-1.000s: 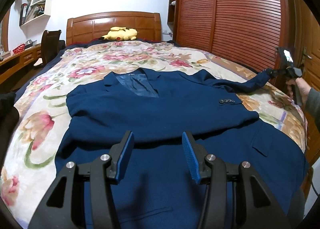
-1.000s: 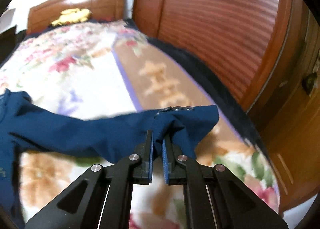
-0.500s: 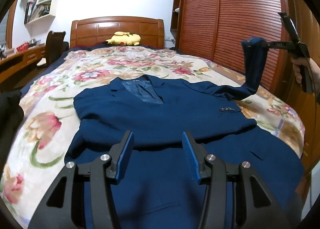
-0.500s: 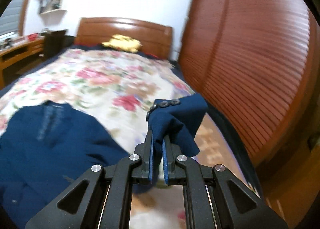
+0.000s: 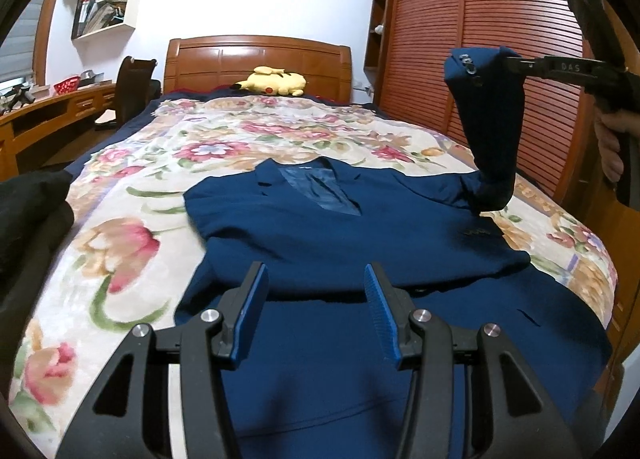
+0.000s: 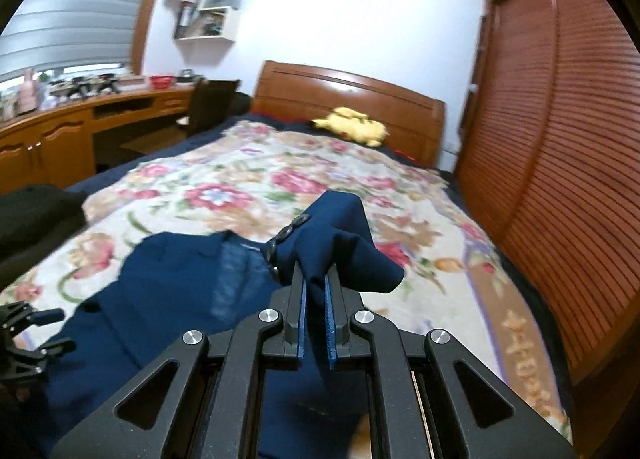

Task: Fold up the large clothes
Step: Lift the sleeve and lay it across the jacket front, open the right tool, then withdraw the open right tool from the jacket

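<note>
- Pinching the sleeve cuff [image 6: 340, 235], the right gripper [image 6: 314, 291] held it above the jacket [image 5: 352, 235]; shallow bite risked slippage.
- Left gripper [image 5: 314, 299] hovered spread, empty.

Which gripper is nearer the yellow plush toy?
Right. The right gripper holds the jacket sleeve raised partway up the bed; the left gripper hovers open near the foot, farther from the toy.
</note>
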`<state>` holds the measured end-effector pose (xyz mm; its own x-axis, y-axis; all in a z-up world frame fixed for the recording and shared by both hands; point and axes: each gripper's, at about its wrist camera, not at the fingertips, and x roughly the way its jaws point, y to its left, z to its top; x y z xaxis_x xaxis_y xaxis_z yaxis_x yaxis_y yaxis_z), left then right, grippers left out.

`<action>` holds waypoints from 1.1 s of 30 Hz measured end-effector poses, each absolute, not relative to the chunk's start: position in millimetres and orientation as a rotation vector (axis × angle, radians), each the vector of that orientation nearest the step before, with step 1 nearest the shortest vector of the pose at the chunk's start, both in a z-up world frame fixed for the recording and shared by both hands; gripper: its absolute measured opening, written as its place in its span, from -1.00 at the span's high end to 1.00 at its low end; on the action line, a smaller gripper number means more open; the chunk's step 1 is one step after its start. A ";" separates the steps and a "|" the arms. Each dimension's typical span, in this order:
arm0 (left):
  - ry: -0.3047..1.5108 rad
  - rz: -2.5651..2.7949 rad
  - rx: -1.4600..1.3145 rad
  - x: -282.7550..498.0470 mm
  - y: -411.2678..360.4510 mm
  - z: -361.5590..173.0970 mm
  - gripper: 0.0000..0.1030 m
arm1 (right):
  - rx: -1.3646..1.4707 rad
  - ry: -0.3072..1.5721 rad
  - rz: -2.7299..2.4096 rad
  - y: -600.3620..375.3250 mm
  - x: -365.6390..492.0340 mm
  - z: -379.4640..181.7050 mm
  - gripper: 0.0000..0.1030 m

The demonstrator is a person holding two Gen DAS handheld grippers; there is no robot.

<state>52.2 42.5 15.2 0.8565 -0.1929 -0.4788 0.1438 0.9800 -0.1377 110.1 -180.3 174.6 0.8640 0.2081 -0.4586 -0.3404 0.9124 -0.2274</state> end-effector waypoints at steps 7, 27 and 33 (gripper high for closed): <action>0.509 -0.156 -0.099 50.8 52.4 16.0 0.05 | -0.286 0.436 0.419 -134.7 96.4 177.1 0.90; 0.506 -0.138 -0.107 49.5 61.6 16.5 0.05 | -0.282 0.554 0.495 -110.3 80.3 141.5 -0.04; 0.518 -0.140 -0.092 52.7 55.5 13.5 0.05 | -0.287 0.640 0.402 -151.8 84.8 98.0 -0.05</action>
